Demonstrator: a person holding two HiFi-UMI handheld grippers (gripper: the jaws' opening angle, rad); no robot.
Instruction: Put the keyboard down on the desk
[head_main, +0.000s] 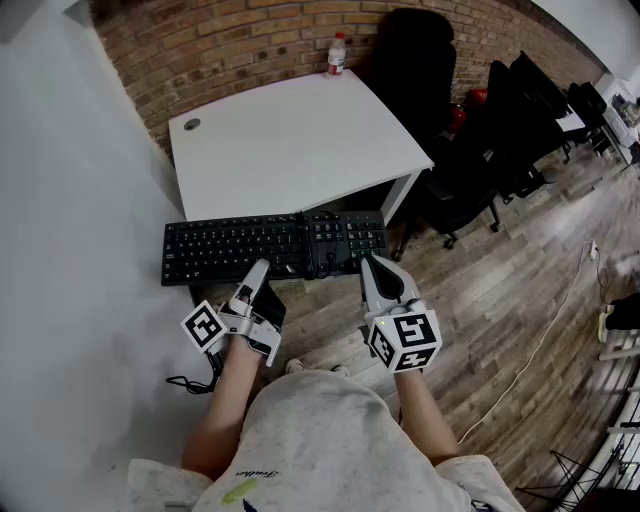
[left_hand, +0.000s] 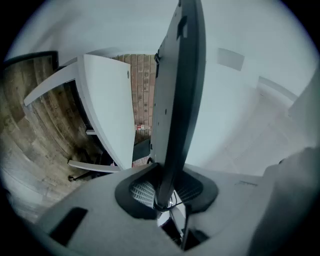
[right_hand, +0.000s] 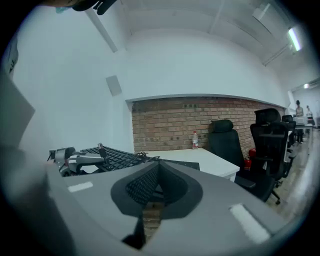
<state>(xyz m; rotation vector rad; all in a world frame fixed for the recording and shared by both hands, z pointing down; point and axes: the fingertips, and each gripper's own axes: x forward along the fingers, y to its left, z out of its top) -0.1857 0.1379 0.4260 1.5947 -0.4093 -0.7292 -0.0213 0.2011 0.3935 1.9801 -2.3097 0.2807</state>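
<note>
Two hand-held grippers were raised just before the near edge of the white desk (head_main: 290, 140); the black keyboard (head_main: 250, 250) hung between them and the desk, level and keys up, just off that near edge and not resting on the desk, its long side running along the edge; the left gripper (head_main: 258, 272) was clamped on the keyboard's side away from the desk, and in the left gripper view the board stood edge-on between the jaws with both pads pressed on it; the right gripper (head_main: 374, 264) sat just beside the keyboard's right end, also on the side away from the desk, its jaws closed together with nothing between them; whether its tip touched the board could not be told; a bundled black cable (head_main: 322, 245) lay across the keys toward the right end; a plastic bottle (head_main: 337, 55) stood at the desk's far edge, by the brick wall (head_main: 230, 50); black office chairs (head_main: 470, 170) stood to the right of the desk on the wooden floor (head_main: 500, 300).
</note>
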